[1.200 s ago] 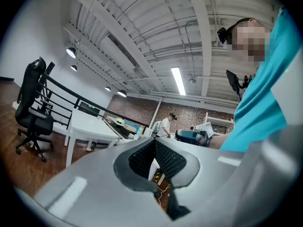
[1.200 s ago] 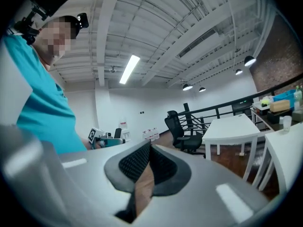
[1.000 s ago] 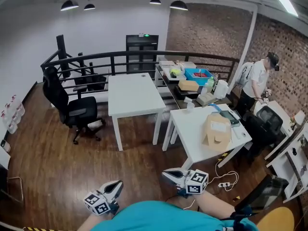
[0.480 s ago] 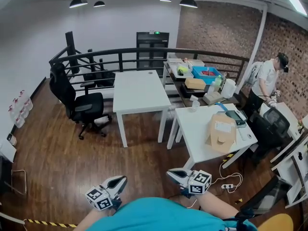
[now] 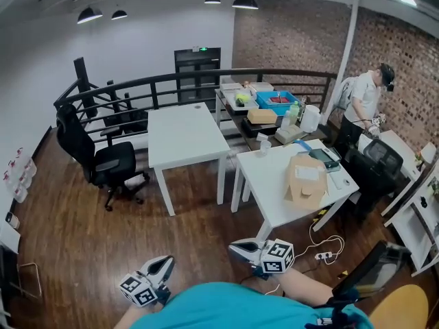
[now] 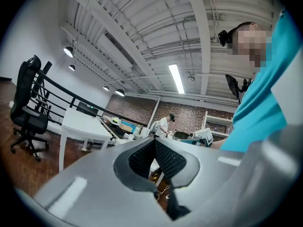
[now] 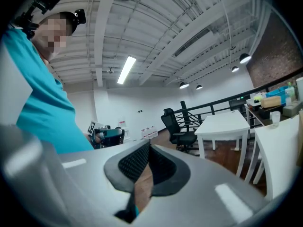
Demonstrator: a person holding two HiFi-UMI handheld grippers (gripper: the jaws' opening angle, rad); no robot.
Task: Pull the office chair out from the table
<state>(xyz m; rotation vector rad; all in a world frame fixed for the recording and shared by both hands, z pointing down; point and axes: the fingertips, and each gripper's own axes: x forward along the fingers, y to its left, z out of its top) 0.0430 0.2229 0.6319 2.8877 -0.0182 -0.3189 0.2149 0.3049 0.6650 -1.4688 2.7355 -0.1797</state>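
Head view: the left claw (image 5: 167, 261) and right claw (image 5: 234, 248) are both clenched and empty, well apart from the black office chair (image 5: 103, 162). A grab made without first opening them would probably slip off, and the chair's star base may roll or swivel on the wooden floor (image 5: 68, 238). The chair stands just left of the far white tabletop (image 5: 184, 134). Left gripper view: the office chair (image 6: 27, 105) is high-backed, with armrests. Right gripper view: the office chair (image 7: 178, 125) stands upright beyond the clenched claw.

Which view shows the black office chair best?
The head view: the whole office chair shows, standing left of the white table. The left gripper view catches it at its left edge; the right gripper view shows it small and distant.
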